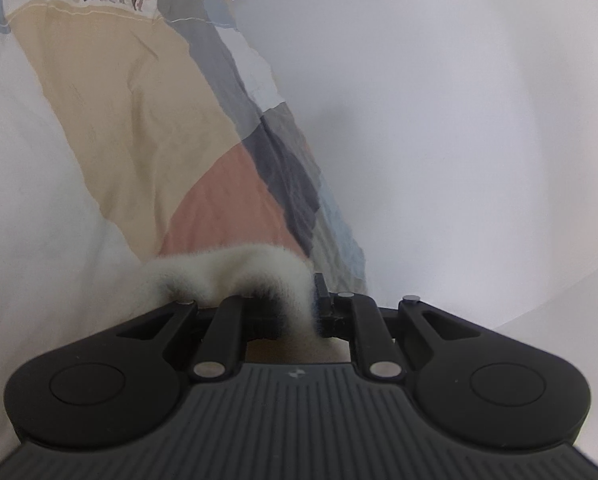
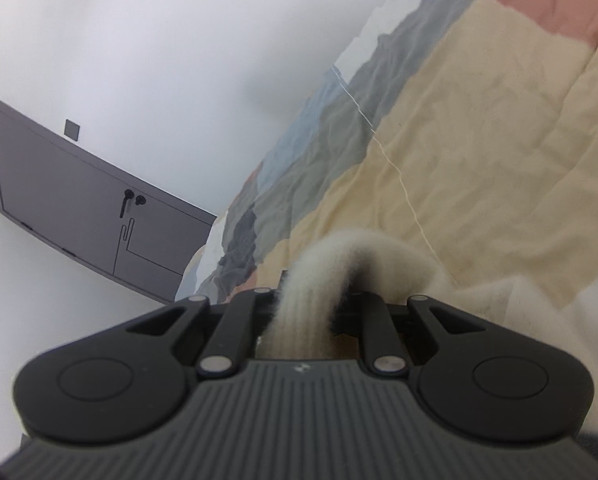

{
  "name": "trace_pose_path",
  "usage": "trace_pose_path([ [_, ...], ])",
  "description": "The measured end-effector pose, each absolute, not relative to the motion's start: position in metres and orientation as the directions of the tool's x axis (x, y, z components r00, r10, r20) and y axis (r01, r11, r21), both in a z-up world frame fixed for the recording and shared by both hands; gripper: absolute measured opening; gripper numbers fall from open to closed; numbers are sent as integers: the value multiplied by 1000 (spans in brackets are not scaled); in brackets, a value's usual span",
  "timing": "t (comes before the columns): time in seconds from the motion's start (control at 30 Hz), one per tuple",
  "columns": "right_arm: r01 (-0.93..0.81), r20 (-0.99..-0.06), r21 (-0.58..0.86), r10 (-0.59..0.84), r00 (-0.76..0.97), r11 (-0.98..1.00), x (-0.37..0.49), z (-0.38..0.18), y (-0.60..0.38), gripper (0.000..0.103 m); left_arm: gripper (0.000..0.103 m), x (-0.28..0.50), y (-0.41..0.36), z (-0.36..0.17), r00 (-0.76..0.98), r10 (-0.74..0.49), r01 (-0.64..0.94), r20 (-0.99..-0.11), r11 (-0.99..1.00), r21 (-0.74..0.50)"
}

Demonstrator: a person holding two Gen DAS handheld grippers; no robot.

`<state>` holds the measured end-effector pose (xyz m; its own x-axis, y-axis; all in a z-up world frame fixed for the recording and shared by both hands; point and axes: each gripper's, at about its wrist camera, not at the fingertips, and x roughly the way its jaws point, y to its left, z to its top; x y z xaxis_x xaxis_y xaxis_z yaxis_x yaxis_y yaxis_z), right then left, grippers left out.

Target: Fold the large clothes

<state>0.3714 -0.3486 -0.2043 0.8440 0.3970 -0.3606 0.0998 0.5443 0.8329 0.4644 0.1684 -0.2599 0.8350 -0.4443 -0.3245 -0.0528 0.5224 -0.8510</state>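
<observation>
Fuzzy cream knitted garment (image 1: 235, 272) pinched in both black two-finger grippers, left gripper (image 1: 295, 312) and right gripper (image 2: 311, 308), draped forward over a patchwork pastel bedspread (image 1: 131, 112); equally near both.

In the left wrist view the bedspread (image 1: 139, 120) runs from 6 to 11 o'clock, the wall (image 1: 459, 100) at 2 — a garment (image 1: 235, 268) bunches in the left gripper (image 1: 283, 312). In the right wrist view the garment sits in the right gripper (image 2: 311, 304), the door (image 2: 79, 200) at 9 o'clock.
</observation>
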Motion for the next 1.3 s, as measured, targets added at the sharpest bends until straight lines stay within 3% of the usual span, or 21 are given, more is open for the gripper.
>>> trace_pose_path([
  [0.13, 106, -366, 833, 397, 841, 544, 373, -206, -348, 18, 17, 466, 167, -260, 823, -459, -54, -335, 524, -850],
  [0.2, 100, -365, 825, 389, 845, 556, 368, -202, -346, 20, 24, 463, 165, -255, 817, -469, -38, -335, 537, -843],
  [0.23, 100, -368, 821, 386, 846, 562, 365, -200, -345, 22, 39, 461, 164, -252, 817, -474, -29, -329, 536, -844],
  [0.27, 96, -366, 820, 388, 846, 564, 363, -198, -344, 30, 64, 458, 163, -249, 812, -492, -13, -314, 522, -853],
  [0.37, 44, -323, 837, 427, 845, 545, 355, -191, -338, 70, 80, 447, 155, -240, 793, -535, 27, -291, 507, -861],
  [0.4, 20, -311, 841, 452, 836, 541, 352, -187, -333, 76, 80, 444, 150, -236, 772, -560, 47, -302, 523, -851],
  [0.57, -63, -311, 810, 519, 796, 583, 327, -165, -307, 76, 80, 422, 124, -227, 740, -533, 41, -411, 646, -762],
  [0.7, -75, -388, 735, 508, 769, 674, 305, -151, -287, 77, 80, 408, 105, -222, 726, -454, 23, -517, 768, -641],
  [0.8, -50, -478, 635, 443, 758, 771, 293, -149, -276, 72, 80, 403, 99, -221, 725, -398, 1, -562, 817, -577],
  [0.97, 1, -544, 496, 310, 780, 868, 290, -154, -270, 65, 79, 396, 104, -223, 755, -257, -86, -603, 873, -481],
  [1.1, 127, -600, 340, 111, 793, 932, 296, -160, -275, 65, 76, 396, 115, -225, 765, -212, -134, -607, 871, -473],
  [1.3, 225, -600, 249, -32, 799, 942, 304, -163, -292, 66, 72, 404, 108, -223, 755, -135, -117, -642, 935, -334],
])
